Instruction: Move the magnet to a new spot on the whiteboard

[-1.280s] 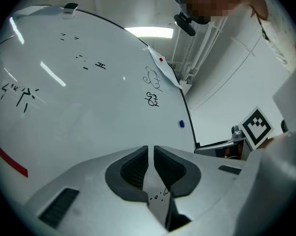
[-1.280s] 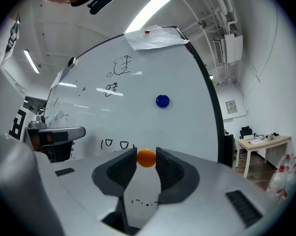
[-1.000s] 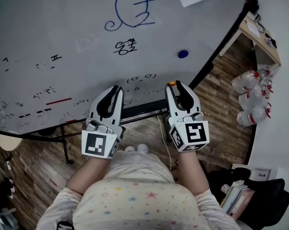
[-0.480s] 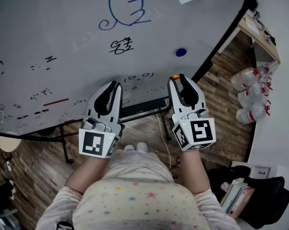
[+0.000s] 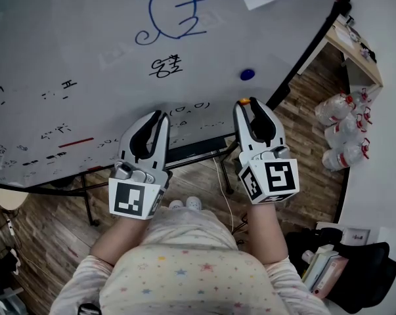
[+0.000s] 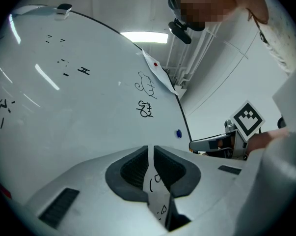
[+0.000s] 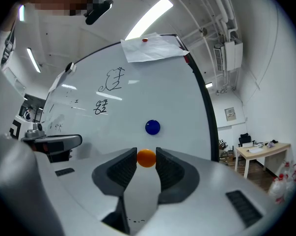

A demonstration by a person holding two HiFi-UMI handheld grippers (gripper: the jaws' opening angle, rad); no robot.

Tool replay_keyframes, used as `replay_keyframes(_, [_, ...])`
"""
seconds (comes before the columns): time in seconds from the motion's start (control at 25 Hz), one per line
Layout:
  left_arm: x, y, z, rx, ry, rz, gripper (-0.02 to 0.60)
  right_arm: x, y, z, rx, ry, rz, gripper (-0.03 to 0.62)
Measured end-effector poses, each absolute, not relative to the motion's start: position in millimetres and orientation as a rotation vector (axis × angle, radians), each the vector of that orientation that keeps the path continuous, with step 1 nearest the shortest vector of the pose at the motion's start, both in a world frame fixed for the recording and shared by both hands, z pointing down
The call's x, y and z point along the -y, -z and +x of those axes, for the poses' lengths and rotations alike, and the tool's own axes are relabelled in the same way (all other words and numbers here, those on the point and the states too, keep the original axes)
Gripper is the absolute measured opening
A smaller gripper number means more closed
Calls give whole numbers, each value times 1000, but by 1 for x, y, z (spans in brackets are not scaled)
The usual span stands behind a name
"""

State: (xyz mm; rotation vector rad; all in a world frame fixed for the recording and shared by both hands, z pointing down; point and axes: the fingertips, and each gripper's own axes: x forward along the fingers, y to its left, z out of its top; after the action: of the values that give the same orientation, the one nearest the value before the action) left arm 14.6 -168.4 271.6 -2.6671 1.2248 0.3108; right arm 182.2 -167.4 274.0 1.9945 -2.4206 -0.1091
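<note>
A small orange magnet (image 7: 147, 158) sits pinched between the tips of my right gripper (image 7: 147, 162), which is shut on it. In the head view this orange magnet (image 5: 244, 101) shows at the tip of the right gripper (image 5: 245, 105), by the lower right part of the whiteboard (image 5: 86, 44). Whether it touches the board I cannot tell. A blue magnet (image 5: 247, 75) sticks to the board just above it, and the same blue magnet (image 7: 152, 127) shows ahead of the jaws. My left gripper (image 5: 157, 118) is held level beside it, shut with nothing inside (image 6: 150, 154).
Blue and black handwriting (image 5: 171, 25) covers the board. A paper sheet (image 7: 152, 48) hangs at its top right under a red magnet. The board's black frame edge (image 5: 303, 51) runs down the right. Beyond it stand a wooden table (image 5: 358, 51) and bundled bottles (image 5: 345, 130) on the floor.
My right gripper has risen along the board with the orange magnet, closer to the blue magnet. The left gripper has stayed where it was.
</note>
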Motion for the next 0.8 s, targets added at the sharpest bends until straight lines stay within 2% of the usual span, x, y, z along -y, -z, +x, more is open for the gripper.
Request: replay_keyframes(0.8, [167,-269,16,-1213,-314,-2677,40,185,-265,191,2409,143,1992,123])
